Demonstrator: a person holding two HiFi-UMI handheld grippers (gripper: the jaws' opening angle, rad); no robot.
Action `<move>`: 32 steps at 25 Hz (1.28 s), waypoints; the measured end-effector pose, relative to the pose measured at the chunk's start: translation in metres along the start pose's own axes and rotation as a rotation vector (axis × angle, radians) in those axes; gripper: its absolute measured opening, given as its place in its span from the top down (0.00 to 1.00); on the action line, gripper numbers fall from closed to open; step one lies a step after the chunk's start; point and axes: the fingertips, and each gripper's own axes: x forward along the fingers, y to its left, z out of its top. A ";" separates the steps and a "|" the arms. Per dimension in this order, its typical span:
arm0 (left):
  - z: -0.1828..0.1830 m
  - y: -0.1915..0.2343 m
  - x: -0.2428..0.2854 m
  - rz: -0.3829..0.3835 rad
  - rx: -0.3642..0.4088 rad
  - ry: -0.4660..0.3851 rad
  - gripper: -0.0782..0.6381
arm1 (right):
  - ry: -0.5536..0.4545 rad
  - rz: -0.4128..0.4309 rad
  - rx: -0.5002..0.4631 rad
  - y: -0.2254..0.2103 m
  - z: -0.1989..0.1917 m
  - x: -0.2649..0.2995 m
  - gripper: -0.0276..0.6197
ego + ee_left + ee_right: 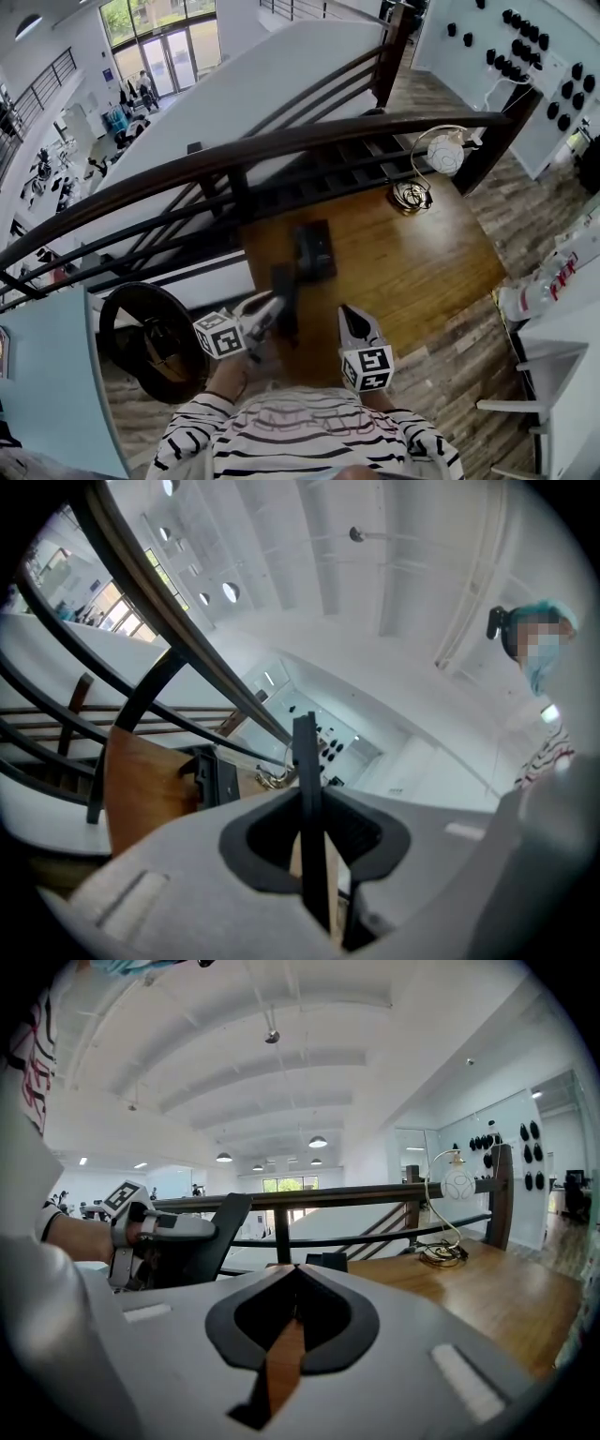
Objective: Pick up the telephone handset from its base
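Observation:
The black telephone handset (284, 298) is lifted off its black base (314, 248), which stays on the wooden table (412, 262). My left gripper (272, 317) is shut on the handset, which runs as a thin dark bar (305, 789) between its jaws. The base (210, 776) stands behind it on the table. My right gripper (352, 321) hangs beside it at the table's near edge, shut and empty. The right gripper view shows its jaws (295, 1274) together, the left gripper with the handset (204, 1232) at the left, and the base (325, 1261) straight ahead.
A dark wooden railing (281, 145) runs along the table's far side. A white globe lamp (445, 153) with a coiled cable (411, 195) stands at the table's far right corner. A round dark stool (155, 337) is at the left, and white shelves (553, 328) at the right.

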 end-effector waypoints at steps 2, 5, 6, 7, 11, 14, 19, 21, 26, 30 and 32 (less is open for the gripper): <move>-0.003 -0.004 -0.008 -0.004 0.001 0.010 0.79 | -0.004 -0.013 0.008 0.006 -0.003 -0.006 0.96; -0.005 -0.010 -0.021 -0.011 0.007 0.023 0.79 | -0.012 -0.026 0.022 0.017 -0.006 -0.013 0.96; -0.006 -0.012 -0.024 -0.015 0.010 0.027 0.79 | -0.014 -0.029 0.025 0.020 -0.007 -0.016 0.96; -0.007 -0.014 -0.028 -0.020 0.012 0.031 0.79 | -0.015 -0.033 0.027 0.024 -0.008 -0.018 0.96; -0.014 -0.021 -0.039 -0.037 0.016 0.047 0.79 | -0.025 -0.040 0.032 0.036 -0.010 -0.025 0.96; -0.019 -0.026 -0.047 -0.046 0.026 0.060 0.79 | -0.032 -0.045 0.031 0.044 -0.011 -0.031 0.96; -0.025 -0.032 -0.059 -0.067 0.033 0.066 0.79 | -0.037 -0.058 0.037 0.056 -0.016 -0.038 0.96; -0.026 -0.033 -0.065 -0.071 0.035 0.070 0.79 | -0.040 -0.057 0.043 0.063 -0.018 -0.040 0.96; -0.033 -0.037 -0.077 -0.076 0.033 0.079 0.79 | -0.041 -0.057 0.046 0.075 -0.023 -0.048 0.96; -0.038 -0.040 -0.086 -0.082 0.029 0.079 0.79 | -0.032 -0.056 0.044 0.083 -0.029 -0.053 0.96; -0.039 -0.041 -0.089 -0.082 0.028 0.081 0.79 | -0.030 -0.058 0.046 0.087 -0.031 -0.054 0.96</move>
